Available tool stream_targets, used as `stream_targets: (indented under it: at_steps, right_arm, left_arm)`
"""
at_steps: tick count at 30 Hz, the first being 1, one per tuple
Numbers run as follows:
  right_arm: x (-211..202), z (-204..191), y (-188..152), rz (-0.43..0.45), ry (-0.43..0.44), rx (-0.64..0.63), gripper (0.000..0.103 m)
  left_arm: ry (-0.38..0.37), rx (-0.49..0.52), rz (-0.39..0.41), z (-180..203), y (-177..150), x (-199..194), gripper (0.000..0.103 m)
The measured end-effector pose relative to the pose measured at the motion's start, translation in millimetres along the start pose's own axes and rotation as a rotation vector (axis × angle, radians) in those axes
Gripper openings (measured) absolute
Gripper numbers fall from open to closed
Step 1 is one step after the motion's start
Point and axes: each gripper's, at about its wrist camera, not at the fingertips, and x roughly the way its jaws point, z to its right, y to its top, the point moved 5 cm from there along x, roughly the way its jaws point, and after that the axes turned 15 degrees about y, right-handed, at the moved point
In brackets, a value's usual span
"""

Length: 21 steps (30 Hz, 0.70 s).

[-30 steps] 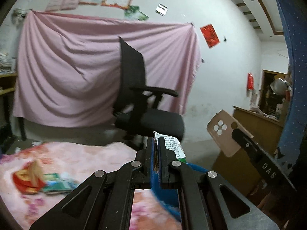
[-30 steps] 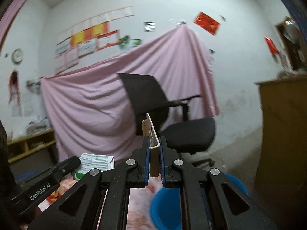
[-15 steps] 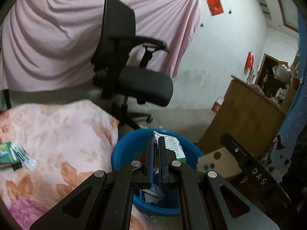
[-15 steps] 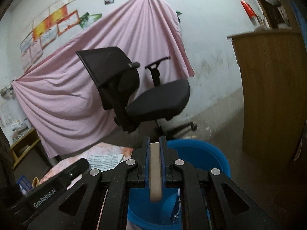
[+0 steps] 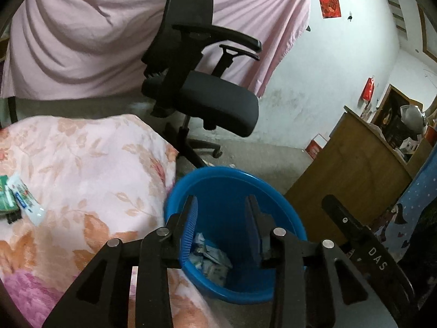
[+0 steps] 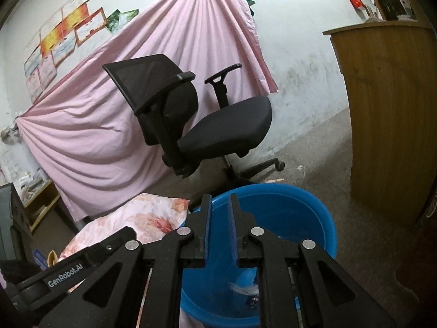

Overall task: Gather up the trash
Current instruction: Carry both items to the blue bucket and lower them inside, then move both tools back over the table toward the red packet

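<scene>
A blue plastic bin [image 5: 235, 180] stands on the floor beside the bed; it also shows in the right wrist view [image 6: 314, 213]. Crumpled wrappers and paper [image 5: 211, 259] lie at its bottom. My left gripper [image 5: 221, 205] is open and empty, held over the bin's mouth. My right gripper [image 6: 220, 201] is open and empty, also over the bin. The right gripper's body [image 5: 363, 248] shows at the right of the left wrist view. More trash, a toothpaste tube [image 5: 26, 202] and a green packet [image 5: 5, 195], lies on the bed at far left.
A floral pink bedspread [image 5: 82, 169] covers the bed left of the bin. A black office chair [image 5: 196, 82] stands behind the bin before a pink drape. A wooden cabinet [image 6: 387, 109] stands to the right. Bare concrete floor lies between chair and cabinet.
Both grippers came down over the blue bin and opened. The paper carton left the left gripper and the tan flat piece left the right gripper; both grippers are now empty.
</scene>
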Motion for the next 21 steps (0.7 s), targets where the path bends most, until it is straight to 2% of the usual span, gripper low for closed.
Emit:
stream_targets:
  at_steps: [3, 6, 10, 12, 13, 14, 15, 17, 21]
  right_arm:
    - [-2.3, -7.7, 4.0, 0.020, 0.012, -0.020, 0.032]
    - [-6.5, -21.9, 8.8, 0.047, 0.030, -0.059, 0.039]
    - [-13.1, -44.3, 14.4, 0.094, 0.070, -0.106, 0.056]
    - [-14.4, -58.2, 16.6, 0.113, 0.090, -0.131, 0.074]
    - [-15.5, -64.9, 16.8, 0.126, 0.100, -0.143, 0.088]
    - [-18.0, -72.6, 16.5, 0.148, 0.116, -0.157, 0.094]
    - [-18.6, -79.4, 16.9, 0.160, 0.127, -0.168, 0.097]
    - [-18.9, -92.7, 16.2, 0.172, 0.152, -0.193, 0.103]
    - [-20.8, -115.4, 13.2, 0.208, 0.187, -0.235, 0.103]
  left_arm:
    - [0.020, 0.005, 0.046, -9.2, 4.1, -12.3, 0.038]
    - [0.054, 0.004, 0.121, -25.5, 9.3, -31.1, 0.045]
    - [0.112, 0.012, 0.221, -49.6, 14.5, -59.4, 0.055]
    - [0.151, 0.016, 0.285, -64.9, 16.2, -75.7, 0.065]
    - [0.167, 0.016, 0.310, -72.9, 16.7, -82.3, 0.071]
    - [0.187, 0.012, 0.342, -82.9, 16.8, -91.3, 0.084]
    - [0.206, 0.004, 0.373, -92.2, 16.7, -99.3, 0.093]
    - [0.245, -0.014, 0.432, -110.4, 14.8, -115.1, 0.097]
    - [0.307, -0.019, 0.499, -142.5, 9.0, -135.0, 0.100]
